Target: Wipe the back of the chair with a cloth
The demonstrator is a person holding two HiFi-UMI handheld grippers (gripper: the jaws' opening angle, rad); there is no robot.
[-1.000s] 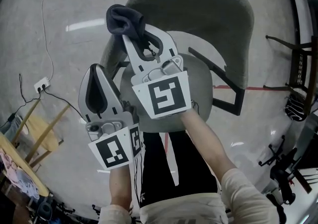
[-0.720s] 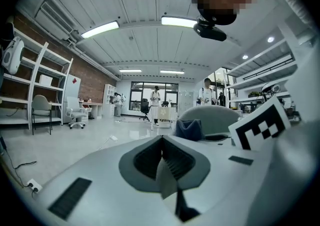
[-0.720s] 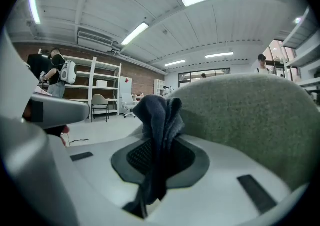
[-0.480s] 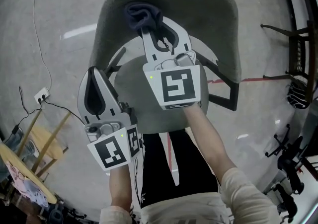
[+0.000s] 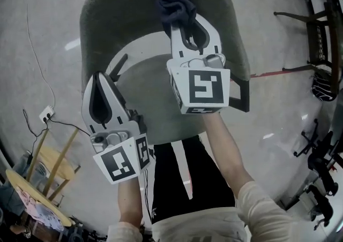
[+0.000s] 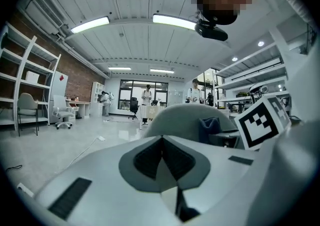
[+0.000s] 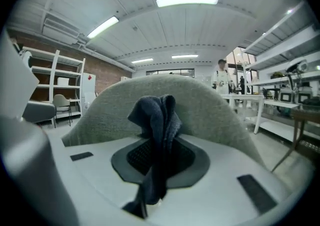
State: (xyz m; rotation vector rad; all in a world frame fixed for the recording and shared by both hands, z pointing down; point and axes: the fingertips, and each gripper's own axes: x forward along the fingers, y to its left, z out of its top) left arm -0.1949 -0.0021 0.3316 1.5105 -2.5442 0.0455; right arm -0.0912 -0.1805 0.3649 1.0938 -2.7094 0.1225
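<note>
A grey-green upholstered chair (image 5: 107,15) stands in front of me, its curved back (image 7: 210,107) facing the grippers. My right gripper (image 5: 179,21) is shut on a dark blue cloth (image 5: 174,7), and the bunched cloth (image 7: 157,120) lies against the inner face of the chair back near its top middle. My left gripper (image 5: 99,88) hangs lower left, beside the seat (image 5: 147,93), jaws shut with nothing between them. In the left gripper view the chair back (image 6: 185,117) and the cloth (image 6: 209,129) show ahead to the right.
A white power strip (image 5: 47,113) with cables lies on the grey floor at left. A wooden stool and round table (image 5: 40,182) stand at lower left. Dark chairs (image 5: 319,48) and office-chair bases (image 5: 321,160) crowd the right edge. People stand far off (image 6: 146,100).
My right gripper has carried the cloth from left of the chair back's left edge rightward onto the middle of the back. The left gripper has stayed in place.
</note>
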